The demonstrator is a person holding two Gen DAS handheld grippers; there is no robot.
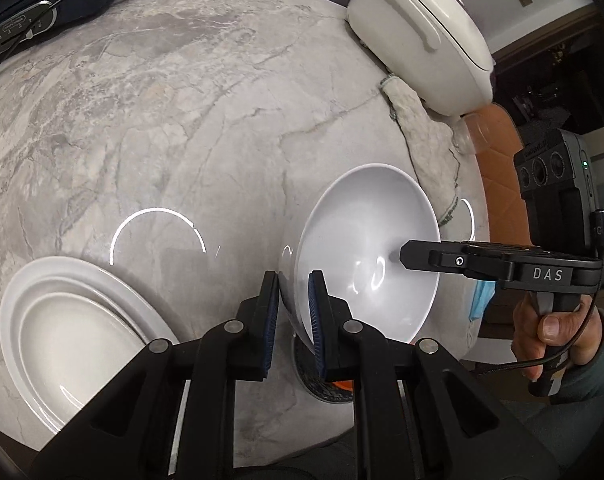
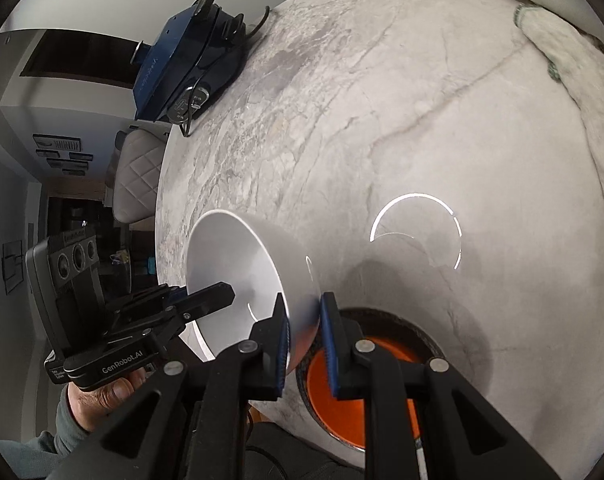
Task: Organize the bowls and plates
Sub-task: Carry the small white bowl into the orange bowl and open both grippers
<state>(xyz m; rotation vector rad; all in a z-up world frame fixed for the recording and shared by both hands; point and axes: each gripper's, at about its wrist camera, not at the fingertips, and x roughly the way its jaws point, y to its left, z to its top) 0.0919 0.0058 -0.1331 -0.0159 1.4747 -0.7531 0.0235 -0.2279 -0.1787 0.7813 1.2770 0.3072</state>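
We hold the white ceramic bowl tipped on edge above the grey marble table. Left gripper and right gripper each pinch its rim wall, probably sharing the weight. The stacked white plates likely await it.

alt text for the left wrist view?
Both grippers pinch one tilted white bowl by its rim above a marble table: the left gripper from below, the right gripper from the right. Stacked white plates sit at lower left, a white cooker at top right.
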